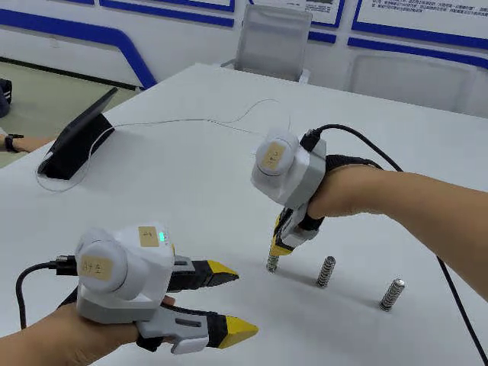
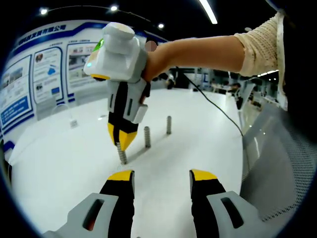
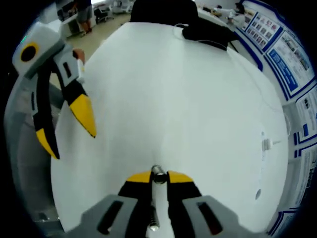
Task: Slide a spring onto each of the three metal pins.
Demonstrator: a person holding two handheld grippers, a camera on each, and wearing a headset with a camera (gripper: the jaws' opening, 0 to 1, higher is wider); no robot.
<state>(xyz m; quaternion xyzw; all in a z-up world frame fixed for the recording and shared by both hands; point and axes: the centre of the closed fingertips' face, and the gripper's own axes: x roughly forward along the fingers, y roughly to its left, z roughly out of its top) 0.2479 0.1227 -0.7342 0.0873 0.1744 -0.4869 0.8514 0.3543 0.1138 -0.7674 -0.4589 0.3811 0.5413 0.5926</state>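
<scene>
Three coiled springs stand upright in a row on the white table, each on a pin: the left spring, the middle spring and the right spring. My right gripper points straight down over the left spring. In the right gripper view that spring sits between the gripper's yellow tips, which are shut on it. My left gripper hovers low at the front left, open and holding nothing. In the left gripper view it faces the row of springs.
A black tablet on a stand sits at the far left of the table, with a thin white cable trailing from it. A grey chair stands behind the far edge. Another person's hand rests at the left border.
</scene>
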